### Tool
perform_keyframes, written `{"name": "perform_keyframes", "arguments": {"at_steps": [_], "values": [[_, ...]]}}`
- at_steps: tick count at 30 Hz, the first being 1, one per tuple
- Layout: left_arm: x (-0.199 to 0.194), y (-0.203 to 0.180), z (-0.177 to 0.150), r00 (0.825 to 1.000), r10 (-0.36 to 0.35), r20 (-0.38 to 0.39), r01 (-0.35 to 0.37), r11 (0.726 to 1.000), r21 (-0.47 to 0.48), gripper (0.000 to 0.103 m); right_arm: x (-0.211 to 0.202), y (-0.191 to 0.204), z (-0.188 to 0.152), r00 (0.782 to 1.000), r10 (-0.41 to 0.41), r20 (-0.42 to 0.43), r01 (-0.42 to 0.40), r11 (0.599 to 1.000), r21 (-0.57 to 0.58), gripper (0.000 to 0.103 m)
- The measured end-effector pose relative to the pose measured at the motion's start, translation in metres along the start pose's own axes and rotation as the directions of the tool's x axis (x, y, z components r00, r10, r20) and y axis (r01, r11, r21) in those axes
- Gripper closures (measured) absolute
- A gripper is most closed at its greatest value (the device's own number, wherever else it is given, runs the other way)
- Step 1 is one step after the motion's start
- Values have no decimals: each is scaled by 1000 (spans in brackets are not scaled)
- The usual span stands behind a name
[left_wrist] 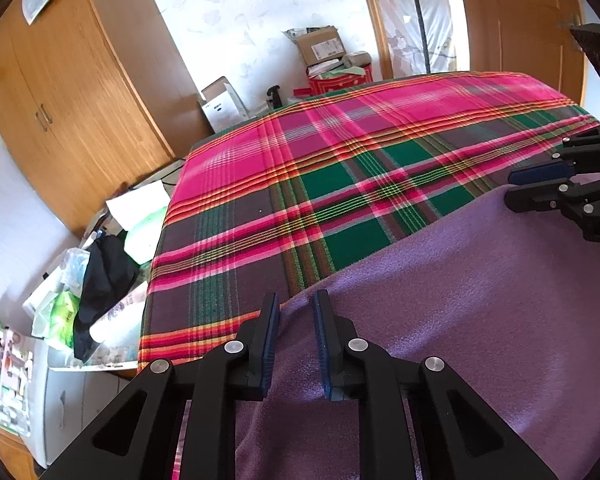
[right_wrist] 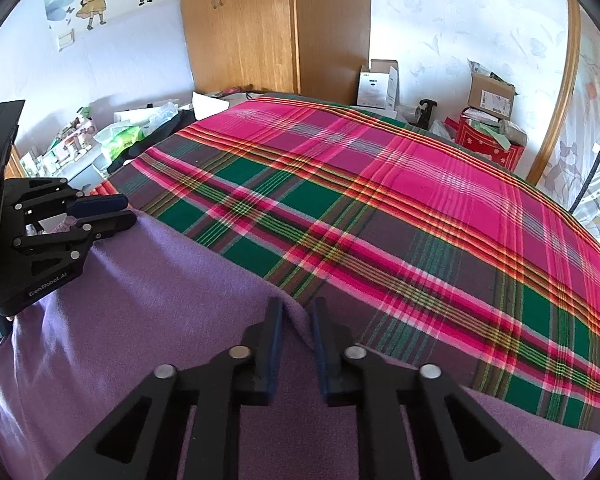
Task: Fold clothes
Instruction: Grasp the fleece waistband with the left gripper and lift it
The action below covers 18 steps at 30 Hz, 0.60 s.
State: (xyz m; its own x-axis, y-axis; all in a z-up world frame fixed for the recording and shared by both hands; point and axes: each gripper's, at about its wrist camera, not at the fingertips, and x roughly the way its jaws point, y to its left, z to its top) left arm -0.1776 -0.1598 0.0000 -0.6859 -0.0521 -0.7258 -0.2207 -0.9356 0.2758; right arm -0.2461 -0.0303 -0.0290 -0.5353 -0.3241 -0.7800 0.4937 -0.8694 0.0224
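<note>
The soft purple fleece garment lay spread on the near part of the plaid-covered bed. It looked light, limp and easily bunched, so I judged its far edge the best hold. My left hand-held gripper and right hand-held gripper each pinched that edge.

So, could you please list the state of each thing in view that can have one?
Purple garment: spread on the bed, far edge pinched at two spots.
Left gripper: shut on the garment's edge.
Right gripper: shut on the garment's edge.
Plaid bedcover: spread flat.
Wardrobe doors: closed.
Cardboard box: flaps open.
</note>
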Motion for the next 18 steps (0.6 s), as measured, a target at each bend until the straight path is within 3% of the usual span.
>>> {"name": "perform_keyframes", "arguments": {"at_steps": [3, 12, 18], "values": [[4, 4, 4, 1000, 15, -22, -15, 1000, 3, 95, 3, -1, 5, 999, -36, -3, 36, 999, 12, 100], [8, 58, -1, 995, 25, -101, -41, 986, -160, 93, -7, -12, 11, 998, -67, 18, 65, 996, 57, 100], [-16, 120, -29, 987, -40, -154, -13, 944, -328, 90, -20, -12, 12, 998, -52, 40, 51, 998, 43, 94]]}}
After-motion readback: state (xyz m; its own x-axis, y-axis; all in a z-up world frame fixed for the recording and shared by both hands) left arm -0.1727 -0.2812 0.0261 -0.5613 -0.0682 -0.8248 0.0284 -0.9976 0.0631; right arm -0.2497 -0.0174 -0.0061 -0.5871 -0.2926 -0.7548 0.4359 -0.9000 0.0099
